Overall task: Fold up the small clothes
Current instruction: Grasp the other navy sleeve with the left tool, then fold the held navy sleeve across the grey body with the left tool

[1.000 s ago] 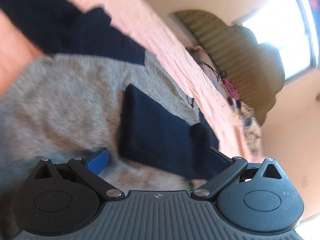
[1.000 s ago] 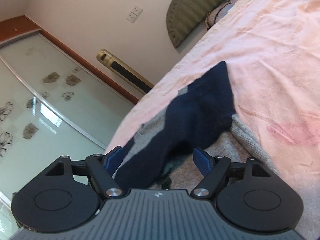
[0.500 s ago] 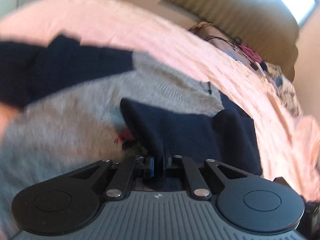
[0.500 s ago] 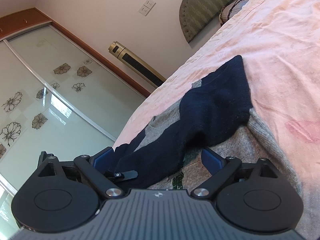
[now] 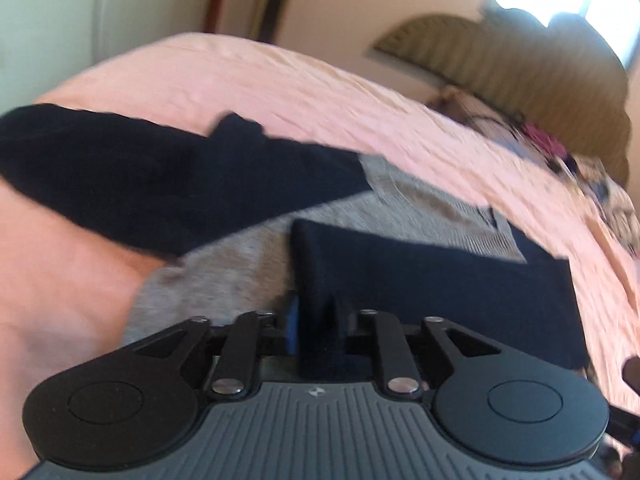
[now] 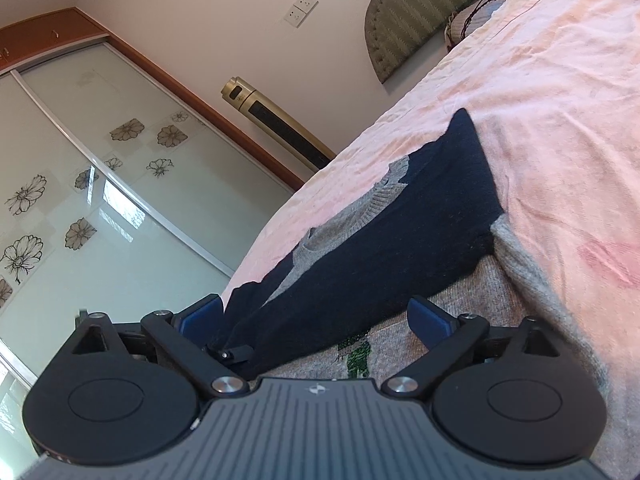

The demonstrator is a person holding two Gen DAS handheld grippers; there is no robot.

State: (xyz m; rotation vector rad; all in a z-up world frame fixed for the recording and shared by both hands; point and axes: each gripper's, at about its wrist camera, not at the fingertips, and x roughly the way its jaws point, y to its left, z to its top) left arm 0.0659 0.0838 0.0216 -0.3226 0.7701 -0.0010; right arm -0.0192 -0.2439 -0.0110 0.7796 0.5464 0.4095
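A grey sweater (image 5: 240, 264) with navy sleeves is spread on the pink bedsheet (image 5: 300, 80). One folded navy sleeve (image 5: 440, 276) is pinched by the closed left gripper (image 5: 318, 320). The right gripper (image 6: 316, 320) is held wide apart astride the other sleeve (image 6: 400, 248).

Left gripper (image 5: 320, 320) clamped on navy sleeve (image 5: 440, 280) of grey sweater (image 5: 224, 272), pink bedsheet (image 5: 280, 80) beneath

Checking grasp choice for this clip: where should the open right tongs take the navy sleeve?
Grip the navy sleeve at its near cuff end, between the right tongs, coming in low along the grey sweater. The sleeve lies lengthwise between the open fingers.
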